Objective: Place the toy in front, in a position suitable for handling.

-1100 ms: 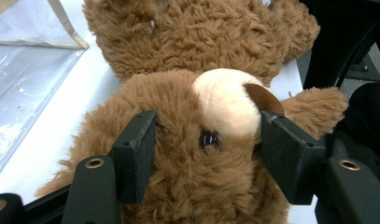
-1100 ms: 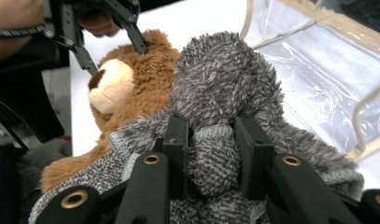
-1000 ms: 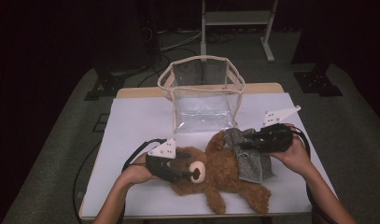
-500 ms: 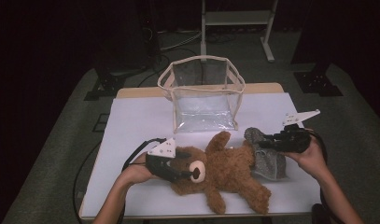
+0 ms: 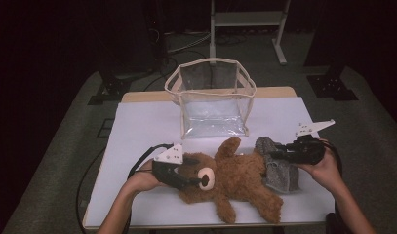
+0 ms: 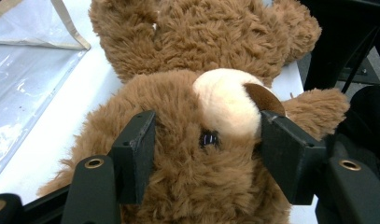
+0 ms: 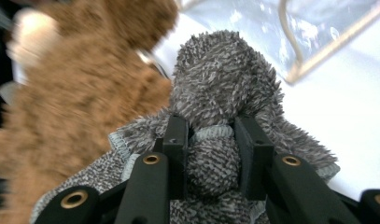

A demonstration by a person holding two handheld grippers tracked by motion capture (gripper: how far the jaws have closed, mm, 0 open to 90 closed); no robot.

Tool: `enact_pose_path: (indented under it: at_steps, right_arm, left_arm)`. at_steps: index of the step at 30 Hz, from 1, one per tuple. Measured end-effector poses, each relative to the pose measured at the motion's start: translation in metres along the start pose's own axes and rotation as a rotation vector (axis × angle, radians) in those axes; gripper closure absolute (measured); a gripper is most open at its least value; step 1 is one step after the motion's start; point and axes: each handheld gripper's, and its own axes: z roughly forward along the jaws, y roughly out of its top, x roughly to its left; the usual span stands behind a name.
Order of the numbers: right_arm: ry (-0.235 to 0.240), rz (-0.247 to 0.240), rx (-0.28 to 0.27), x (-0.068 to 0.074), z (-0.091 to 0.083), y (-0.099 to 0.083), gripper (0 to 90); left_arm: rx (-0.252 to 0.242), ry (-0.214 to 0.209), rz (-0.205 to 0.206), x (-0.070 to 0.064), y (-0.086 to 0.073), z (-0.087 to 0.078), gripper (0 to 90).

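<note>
A brown teddy bear lies on its back on the white table, head to the left. My left gripper is shut on the bear's head, one jaw on each side of the cream muzzle. A grey fuzzy garment sits just right of the bear's body, partly lifted. My right gripper is shut on a bunched fold of that grey garment, which rises in a hump above the jaws beside the bear.
A clear plastic bag with beige trim stands open behind the bear at the table's middle. Its clear side lies left of the bear's head. A metal stand is on the floor beyond the table.
My right gripper has pulled the grey garment rightward, off the bear's body, and lifted slightly. The left gripper has stayed on the bear's head.
</note>
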Motion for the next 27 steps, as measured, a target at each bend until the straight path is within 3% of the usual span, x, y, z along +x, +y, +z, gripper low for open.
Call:
enact_pose_path:
  at_steps: [4,8,11,14,16,20,27]
  right_arm:
    - [0.057,-0.084,-0.051,0.026,-0.002,0.021,67.9]
    - [0.125,-0.198,-0.060,0.059,0.014,0.051,67.9]
    - [0.177,-0.259,-0.037,0.078,0.036,0.071,67.9]
    - [0.192,-0.301,0.029,0.088,0.066,0.088,67.9]
    - [0.194,-0.304,0.077,0.087,0.086,0.095,68.0]
    - [0.175,-0.269,0.134,0.072,0.104,0.092,68.1]
    - [0.138,-0.176,0.090,0.042,0.085,0.074,68.3]
  left_arm:
    - [-0.010,0.007,-0.013,0.001,0.000,0.001,37.6]
    - [-0.008,0.011,-0.012,0.000,0.001,0.002,37.7]
    - [-0.006,0.006,-0.007,0.000,0.001,0.002,37.7]
    - [-0.005,0.003,0.001,-0.001,0.001,0.002,37.7]
    - [0.000,0.005,0.010,-0.002,0.000,0.001,37.7]
    - [0.000,0.006,0.011,-0.003,0.000,0.000,37.7]
    - [-0.001,0.008,0.014,-0.003,0.001,0.002,37.7]
